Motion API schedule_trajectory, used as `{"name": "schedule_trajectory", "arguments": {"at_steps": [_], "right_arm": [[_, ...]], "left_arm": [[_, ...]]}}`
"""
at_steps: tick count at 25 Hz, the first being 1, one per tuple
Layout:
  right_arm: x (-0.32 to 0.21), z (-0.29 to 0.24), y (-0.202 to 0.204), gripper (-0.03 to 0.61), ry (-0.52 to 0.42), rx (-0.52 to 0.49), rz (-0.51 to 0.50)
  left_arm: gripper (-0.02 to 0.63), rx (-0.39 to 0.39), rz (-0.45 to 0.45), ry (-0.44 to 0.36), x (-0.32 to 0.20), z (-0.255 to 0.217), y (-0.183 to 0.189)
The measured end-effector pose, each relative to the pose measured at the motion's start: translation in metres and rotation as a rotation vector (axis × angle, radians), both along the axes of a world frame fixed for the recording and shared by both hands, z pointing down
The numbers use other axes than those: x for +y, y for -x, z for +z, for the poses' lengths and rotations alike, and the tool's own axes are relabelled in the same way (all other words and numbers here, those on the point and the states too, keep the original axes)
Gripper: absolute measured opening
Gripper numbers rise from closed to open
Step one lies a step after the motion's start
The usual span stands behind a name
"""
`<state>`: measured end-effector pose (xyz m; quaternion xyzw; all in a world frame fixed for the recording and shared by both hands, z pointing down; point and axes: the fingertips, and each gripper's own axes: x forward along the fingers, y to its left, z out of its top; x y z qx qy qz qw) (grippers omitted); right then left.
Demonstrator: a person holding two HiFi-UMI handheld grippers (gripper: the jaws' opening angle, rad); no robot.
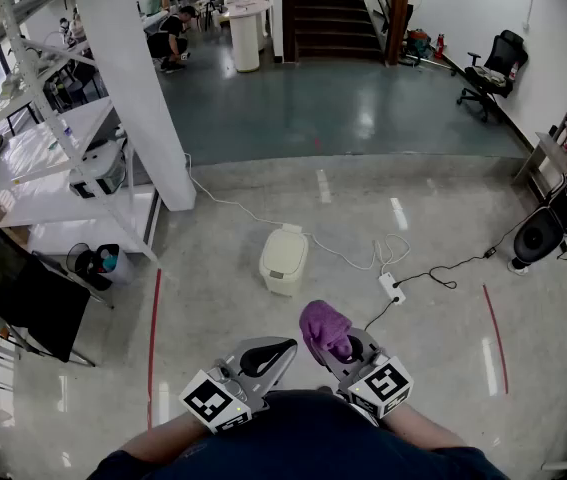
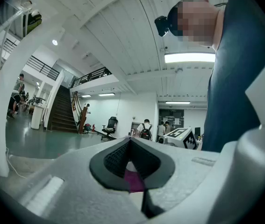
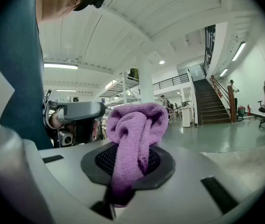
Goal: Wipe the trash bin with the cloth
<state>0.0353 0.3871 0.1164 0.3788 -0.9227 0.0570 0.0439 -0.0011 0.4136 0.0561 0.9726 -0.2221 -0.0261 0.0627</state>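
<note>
A cream trash bin [image 1: 283, 260] with its lid down stands on the floor ahead of me, well beyond both grippers. My right gripper [image 1: 348, 346] is shut on a purple cloth [image 1: 325, 330], which bunches up above the jaws. In the right gripper view the cloth [image 3: 134, 134] hangs folded between the dark pads [image 3: 158, 164] of the right gripper [image 3: 127, 164]. My left gripper [image 1: 281, 346] sits close beside it on the left, held near my body. In its own view the left gripper [image 2: 130, 164] has its jaws together with nothing gripped. The bin does not show in either gripper view.
A white power strip [image 1: 393, 288] with trailing cables lies right of the bin. A white pillar [image 1: 133, 78] and white shelving [image 1: 23, 158] stand at the left, with a black folding chair [image 1: 23, 293] nearer. A black fan [image 1: 541, 236] sits far right. Red tape lines [image 1: 153, 328] mark the floor.
</note>
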Motion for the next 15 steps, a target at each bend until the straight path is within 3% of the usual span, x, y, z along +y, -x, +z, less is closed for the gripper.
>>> {"name": "schedule_trajectory", "arguments": {"at_steps": [15], "right_arm": [[-0.003, 0.002, -0.007, 0.067, 0.014, -0.017, -0.032]], "left_arm": [[-0.002, -0.002, -0.012, 0.003, -0.006, -0.002, -0.011]]}}
